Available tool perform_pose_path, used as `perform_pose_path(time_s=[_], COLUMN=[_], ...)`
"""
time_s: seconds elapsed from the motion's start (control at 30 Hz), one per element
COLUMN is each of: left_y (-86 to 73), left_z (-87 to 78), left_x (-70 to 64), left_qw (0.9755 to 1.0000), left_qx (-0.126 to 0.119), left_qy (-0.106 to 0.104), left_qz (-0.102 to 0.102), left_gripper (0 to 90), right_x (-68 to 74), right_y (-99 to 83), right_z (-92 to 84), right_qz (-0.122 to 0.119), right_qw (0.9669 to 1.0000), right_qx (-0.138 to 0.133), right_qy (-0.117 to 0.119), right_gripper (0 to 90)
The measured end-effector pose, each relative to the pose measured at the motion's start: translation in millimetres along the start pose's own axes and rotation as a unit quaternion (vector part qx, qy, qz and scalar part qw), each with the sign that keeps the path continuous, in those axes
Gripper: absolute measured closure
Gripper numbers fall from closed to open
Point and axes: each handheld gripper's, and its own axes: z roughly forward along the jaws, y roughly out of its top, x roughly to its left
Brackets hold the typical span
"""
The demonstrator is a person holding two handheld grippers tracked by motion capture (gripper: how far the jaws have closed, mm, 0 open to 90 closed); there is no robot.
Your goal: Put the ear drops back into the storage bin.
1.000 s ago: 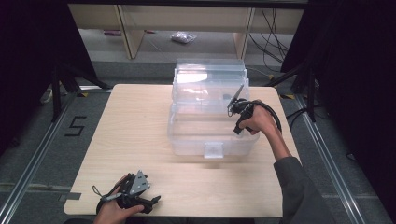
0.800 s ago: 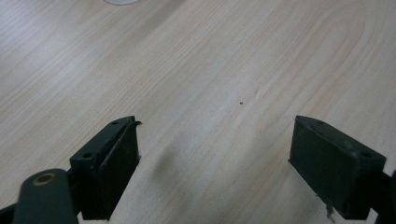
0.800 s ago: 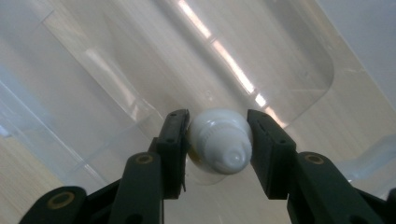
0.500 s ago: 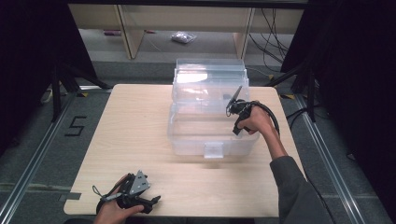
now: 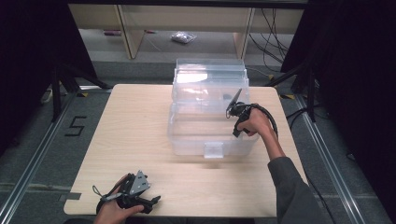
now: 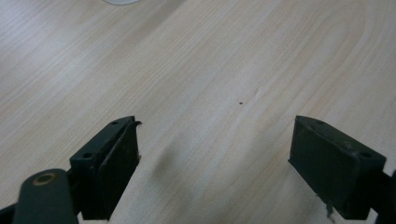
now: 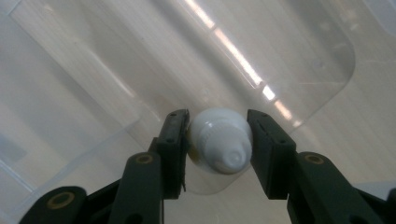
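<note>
A small white bottle with a round cap (image 7: 219, 144) sits between the jaws of my right gripper (image 7: 217, 135), and both pads press its sides. This gripper (image 5: 235, 114) hangs over the right part of a clear plastic bin (image 5: 187, 135) in the middle of the table; the bin's see-through floor lies right under the bottle. My left gripper (image 5: 140, 199) rests at the table's front left edge in a hand. Its jaws stand wide apart (image 6: 215, 154) over bare wood, with nothing between them.
The bin's clear lid (image 5: 210, 74) stands raised at its far side, and a latch (image 5: 214, 150) sits on its front wall. The light wooden table (image 5: 135, 126) has free room left of the bin. Shelving and cables lie beyond the far edge.
</note>
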Motion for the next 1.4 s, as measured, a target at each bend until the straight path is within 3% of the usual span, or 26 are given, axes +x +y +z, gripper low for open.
perform_pose_path(time_s=[0.03, 0.07, 0.17, 0.23, 0.37, 0.63, 0.67, 0.7, 0.83, 0.87, 0.97, 1.03, 1.07, 1.17, 1.2, 1.27, 1.4], left_y=[0.1, 0.2, -0.1, 0.0, 0.2, -0.1, 0.2, 0.1, -0.1, 0.0, -0.1, -0.1, -0.1, -0.1, -0.1, 0.0, 0.3], left_z=[0.1, -0.2, -0.2, 0.2, -0.1, 0.2, -0.3, -0.2, 0.1, 0.1, 0.6, 0.4, 0.3, 0.3, 0.5, 0.3, 0.1], left_x=[0.0, 0.0, 0.0, -0.1, -0.1, -0.1, 0.0, 0.0, -0.5, -0.2, -0.3, -0.5, -0.5, -0.5, -0.5, -0.3, 0.3], left_qw=[1.0, 1.0, 1.0, 1.0, 1.0, 1.0, 1.0, 1.0, 1.0, 1.0, 1.0, 1.0, 1.0, 1.0, 1.0, 1.0, 1.0], left_qx=[0.0, 0.003, 0.0, 0.0, 0.003, -0.001, 0.003, 0.003, 0.0, 0.0, -0.001, 0.0, 0.0, 0.0, 0.0, 0.0, 0.002], left_qy=[0.0, 0.001, 0.001, 0.001, 0.001, -0.001, 0.0, 0.0, -0.001, -0.001, -0.001, 0.0, 0.0, 0.0, 0.0, 0.0, -0.001], left_qz=[-0.001, 0.0, 0.0, -0.001, -0.001, -0.001, 0.0, 0.0, -0.001, 0.002, -0.001, -0.001, -0.001, -0.001, -0.001, 0.002, 0.008], left_gripper=[15.1, 15.2, 15.2, 15.2, 15.2, 15.1, 15.1, 15.2, 15.2, 15.1, 15.2, 15.2, 15.2, 15.1, 15.2, 15.1, 15.1], right_x=[1.8, -0.2, 1.8, -1.9, -3.5, -5.6, -2.5, -2.3, -6.9, -5.0, -6.1, -8.8, -6.9, -8.3, -3.7, -6.1, -5.3], right_y=[1.5, 1.2, 2.8, 2.3, 2.5, 4.0, 4.5, 4.7, 2.7, 2.1, 1.1, 0.9, 0.2, -0.4, 0.6, -0.5, -1.4], right_z=[-1.1, 0.9, 0.9, 3.9, 7.0, 12.0, 12.0, 12.6, 18.0, 19.1, 19.6, 19.4, 19.9, 18.7, 15.9, 14.2, 8.9], right_qz=[0.013, 0.003, 0.024, 0.004, 0.011, 0.001, 0.021, 0.026, 0.001, 0.015, 0.015, -0.005, 0.014, 0.01, 0.036, 0.017, 0.024], right_qw=[0.9998, 1.0, 0.9996, 1.0, 0.9998, 0.9997, 0.9994, 0.9992, 0.9998, 0.9996, 0.9996, 0.9998, 0.9996, 0.9997, 0.9989, 0.9996, 0.9996], right_qx=[0.013, 0.009, 0.016, 0.009, 0.014, 0.023, 0.027, 0.029, 0.022, 0.022, 0.022, 0.017, 0.024, 0.022, 0.029, 0.018, 0.009], right_qy=[0.001, 0.002, -0.001, -0.002, -0.003, -0.003, 0.001, 0.003, 0.001, 0.001, 0.005, -0.004, 0.007, 0.005, 0.009, 0.009, 0.013], right_gripper=[60.1, 60.1, 60.1, 60.1, 60.1, 60.1, 60.1, 60.1, 60.1, 60.1, 60.0, 60.0, 60.0, 59.4, 58.3, 55.9, 54.2])
